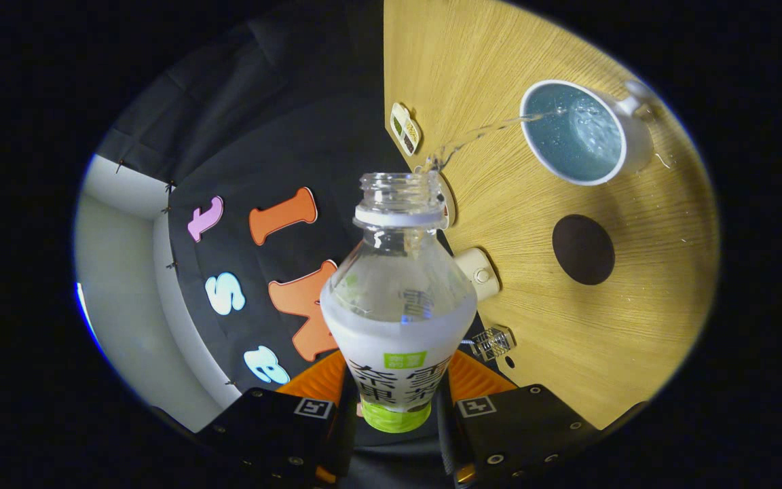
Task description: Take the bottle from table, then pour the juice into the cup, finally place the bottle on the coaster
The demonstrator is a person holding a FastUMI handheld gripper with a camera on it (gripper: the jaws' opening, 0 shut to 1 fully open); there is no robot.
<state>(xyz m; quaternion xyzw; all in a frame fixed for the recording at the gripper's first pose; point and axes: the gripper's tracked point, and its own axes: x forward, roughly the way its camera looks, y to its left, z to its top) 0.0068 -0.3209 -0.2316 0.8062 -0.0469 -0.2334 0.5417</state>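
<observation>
My gripper (396, 397) is shut on a clear plastic bottle (398, 299) with a white and green label, one finger pressing each side of its lower body. The bottle is uncapped and tipped over on its side, so the whole view is rolled and the wooden table (635, 326) stands like a wall beyond it. A thin clear stream (479, 134) leaves the bottle's mouth and arcs into a white cup (578, 132) with a blue inside, which holds liquid with bubbles. A round dark coaster (583, 249) lies on the table beside the cup, nearer to my fingers.
Several small items sit along the table's edge just past the bottle: a small packet (404, 128), a cream-coloured cap-like piece (479, 273) and a little clear cube (493, 341). A few droplets lie on the wood by the cup. Black cloth wall stands behind the table.
</observation>
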